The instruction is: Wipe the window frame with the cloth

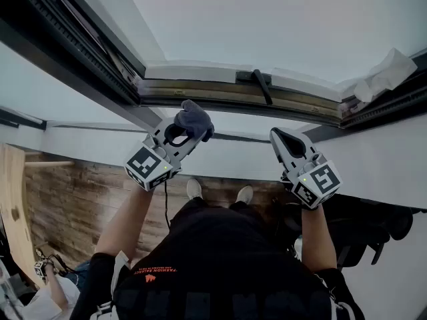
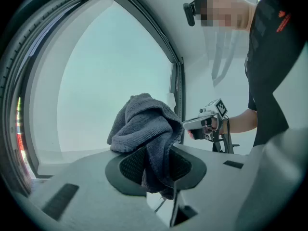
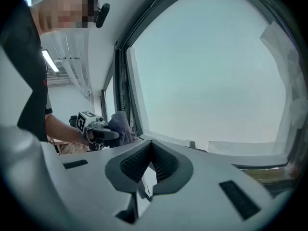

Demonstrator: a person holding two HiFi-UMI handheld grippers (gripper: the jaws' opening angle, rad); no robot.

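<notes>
My left gripper [image 1: 190, 127] is shut on a bunched dark grey cloth [image 1: 195, 117], held just below the window frame's brown bottom rail [image 1: 220, 93]. In the left gripper view the cloth [image 2: 144, 126] fills the space between the jaws and hangs over them, with the pane behind it. My right gripper [image 1: 283, 137] is to the right at about the same height, shut with nothing in it; its jaws meet in the right gripper view [image 3: 150, 159]. A black window handle [image 1: 261, 85] lies on the rail between the two grippers.
White crumpled wrapping [image 1: 383, 72] clings to the frame's right corner. A dark track [image 1: 73, 42] runs along the frame's left side. Below are a wooden floor [image 1: 73, 199], a black chair [image 1: 373, 225] at the right and another person [image 1: 47, 292] low at the left.
</notes>
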